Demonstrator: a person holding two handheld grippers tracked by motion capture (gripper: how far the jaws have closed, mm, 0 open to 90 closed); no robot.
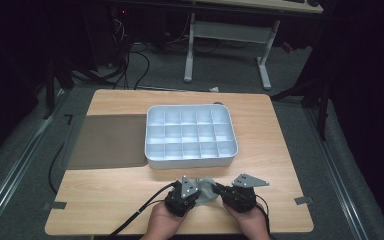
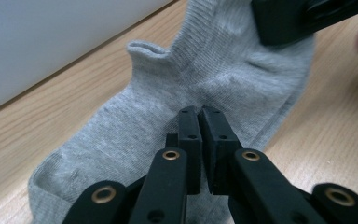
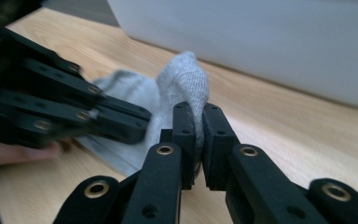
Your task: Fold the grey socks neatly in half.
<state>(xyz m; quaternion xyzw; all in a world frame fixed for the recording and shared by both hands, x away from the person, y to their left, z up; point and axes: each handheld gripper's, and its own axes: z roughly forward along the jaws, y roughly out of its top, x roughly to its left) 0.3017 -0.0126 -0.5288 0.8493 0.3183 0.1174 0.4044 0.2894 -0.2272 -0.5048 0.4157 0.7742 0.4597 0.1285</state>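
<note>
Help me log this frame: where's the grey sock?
In the high view the grey sock lies near the table's front edge, between the left gripper and right gripper, before the white divided tray.

- High view: fixed above the near table [image 1: 130,200] edge, looking forward and down, far off.
- Gripper views: riding low, very close, facing across the tabletop.
- Shared: grey sock [image 2: 205,79], white tray [image 3: 261,42] wall.

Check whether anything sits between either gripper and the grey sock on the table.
Nothing visible does. The right gripper is already shut on a raised fold of the grey sock, and the left gripper has its jaws closed right on the sock's fabric on the table.
</note>
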